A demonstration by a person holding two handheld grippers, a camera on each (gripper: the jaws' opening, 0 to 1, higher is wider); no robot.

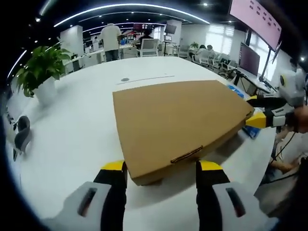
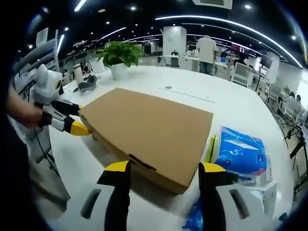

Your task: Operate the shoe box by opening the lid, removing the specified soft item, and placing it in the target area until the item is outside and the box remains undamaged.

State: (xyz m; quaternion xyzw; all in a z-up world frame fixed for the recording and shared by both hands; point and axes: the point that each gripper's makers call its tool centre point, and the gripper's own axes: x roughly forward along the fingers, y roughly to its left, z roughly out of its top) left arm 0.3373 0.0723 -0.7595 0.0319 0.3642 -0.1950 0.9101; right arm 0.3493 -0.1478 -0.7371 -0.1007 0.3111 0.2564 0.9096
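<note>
White table [image 1: 72,139], one shoe box [image 1: 178,120]

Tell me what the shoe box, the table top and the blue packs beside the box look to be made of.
Shoe box: plain brown cardboard, matte, with folded edges and a slotted tab at its near edge.
Table top: smooth white, likely laminate or painted board; it shows a soft sheen.
Blue packs: thin glossy plastic wrap, wrinkled and shiny, apparently over something soft.
</note>
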